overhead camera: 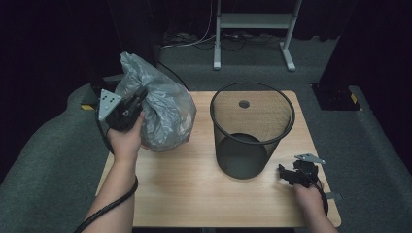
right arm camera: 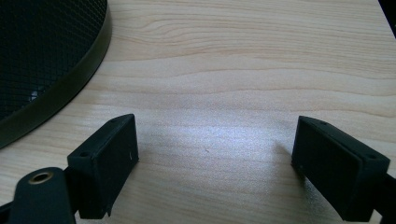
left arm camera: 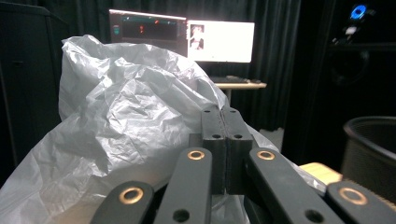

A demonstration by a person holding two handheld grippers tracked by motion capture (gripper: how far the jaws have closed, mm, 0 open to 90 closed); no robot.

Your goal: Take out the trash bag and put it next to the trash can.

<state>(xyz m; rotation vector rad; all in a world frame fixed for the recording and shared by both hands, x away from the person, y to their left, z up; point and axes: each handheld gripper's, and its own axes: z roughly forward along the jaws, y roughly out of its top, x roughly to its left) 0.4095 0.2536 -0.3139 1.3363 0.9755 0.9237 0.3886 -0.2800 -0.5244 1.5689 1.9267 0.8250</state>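
In the high view a wooden table (overhead camera: 194,194) stands on a grey carpet, with the person's forearms coming in from the near edge; the left gripper (overhead camera: 138,94) is held up at the far-left part of the table, its tip against the near-left side of a crumpled grey plastic bag (overhead camera: 163,114) that sits on the tabletop at the far left; right of the bag, well apart from it, a black mesh wastebasket (overhead camera: 250,131) stands upright about the middle of the table; the right gripper (overhead camera: 284,174) lies low near the table's near-right corner, just beside the foot of the wastebasket, pointing left towards it. In the left gripper view the left gripper (left arm camera: 226,116) has its two jaws pressed flat together, pad against pad, with the bag (left arm camera: 126,121) bulging just behind and to the left of them; whether a fold of film is pinched between them I cannot tell; the wastebasket's rim (left arm camera: 369,140) shows dark at the right; lit screens (left arm camera: 187,39) glow far behind. In the right gripper view the right gripper (right arm camera: 215,158) has its jaws spread wide over bare table (right arm camera: 243,70), nothing between them; the mesh wall and base ring of the wastebasket (right arm camera: 56,65) curve across the far left.
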